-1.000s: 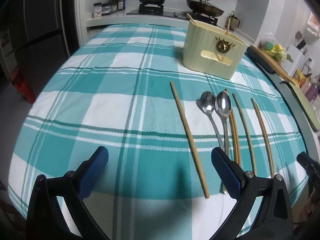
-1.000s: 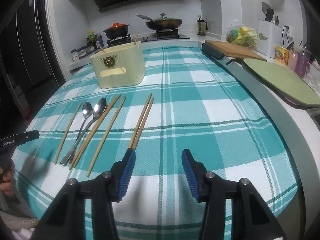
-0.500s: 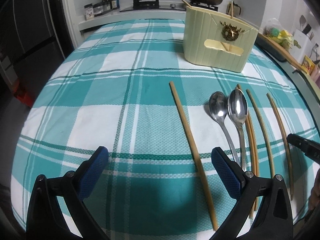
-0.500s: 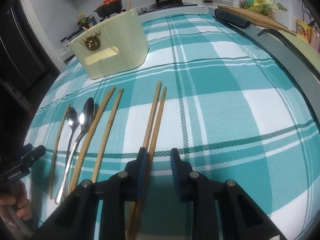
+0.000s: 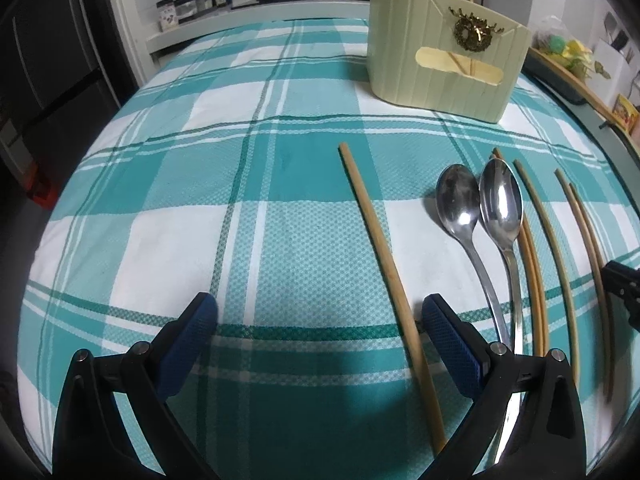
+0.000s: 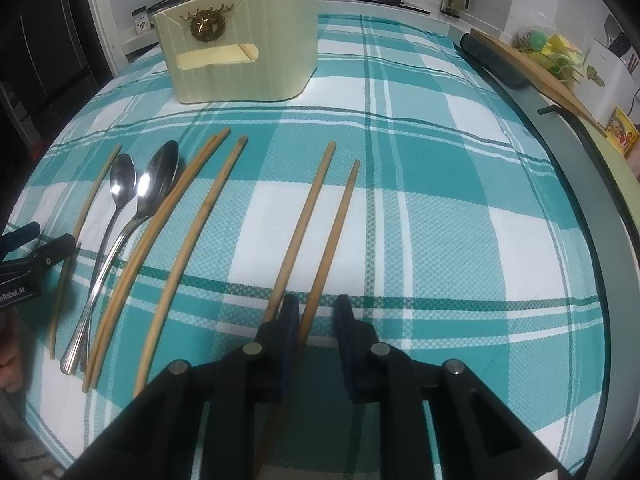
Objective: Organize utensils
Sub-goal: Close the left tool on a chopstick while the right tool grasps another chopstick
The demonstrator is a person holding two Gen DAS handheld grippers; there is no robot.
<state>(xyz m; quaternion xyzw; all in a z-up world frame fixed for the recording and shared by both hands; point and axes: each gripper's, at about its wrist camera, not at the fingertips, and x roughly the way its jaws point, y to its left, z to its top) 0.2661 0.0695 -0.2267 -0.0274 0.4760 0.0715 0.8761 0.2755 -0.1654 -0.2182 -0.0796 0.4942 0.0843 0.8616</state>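
Note:
Several wooden chopsticks and two steel spoons lie in a row on the teal checked cloth. A cream utensil holder stands behind them. My left gripper is open wide and low over the cloth. The leftmost chopstick runs between its fingers, close to the right finger. My right gripper has its jaws closing. The rightmost chopstick lies between them by the left pad, with a gap to the right pad. Its neighbour passes outside the left finger.
The cream utensil holder has chopsticks standing in it. A stove with pots lines the back counter. A wooden board and a grey mat lie along the right edge. The left gripper shows at the left border.
Both grippers came forward and lower over the utensils. The right jaws narrowed from wide to a small gap around the rightmost chopstick. The left jaws stayed wide.

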